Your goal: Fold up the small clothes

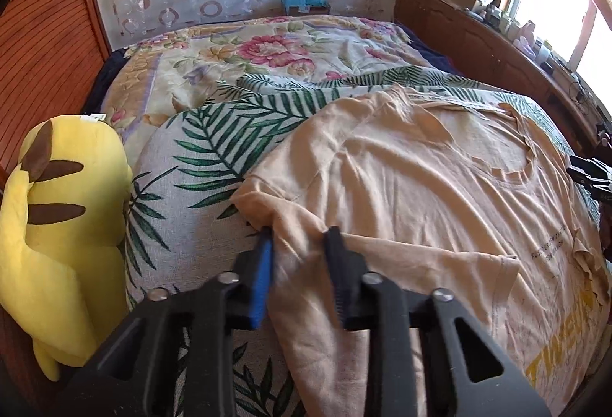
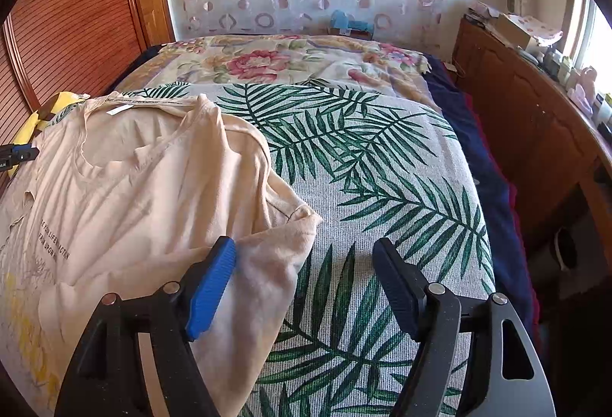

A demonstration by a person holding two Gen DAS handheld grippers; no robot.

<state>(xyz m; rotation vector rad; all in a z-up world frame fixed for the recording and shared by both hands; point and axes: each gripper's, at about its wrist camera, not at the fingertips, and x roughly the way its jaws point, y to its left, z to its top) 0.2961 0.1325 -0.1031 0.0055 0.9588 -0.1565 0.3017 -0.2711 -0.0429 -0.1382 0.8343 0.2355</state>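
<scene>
A beige T-shirt [image 1: 420, 187] with small black text and yellow lettering lies spread on a palm-leaf cover [image 1: 206, 164]. My left gripper [image 1: 300, 237] has its jaws partly closed around the shirt's left sleeve edge, with cloth between the fingers. In the right wrist view the same T-shirt [image 2: 134, 195] lies at the left on the leaf cover [image 2: 382, 187]. My right gripper [image 2: 304, 252] is wide open, with the left finger over the right sleeve and the right finger over bare cover. The right gripper's tip shows at the far right of the left wrist view [image 1: 591, 172].
A yellow plush toy [image 1: 57, 226] sits against the wooden wardrobe [image 1: 46, 46] at the left. A floral quilt [image 1: 267, 50] lies beyond the cover. A wooden sideboard [image 2: 535, 119] with clutter runs under the window at the right. A dark blue blanket [image 2: 482, 164] edges the bed.
</scene>
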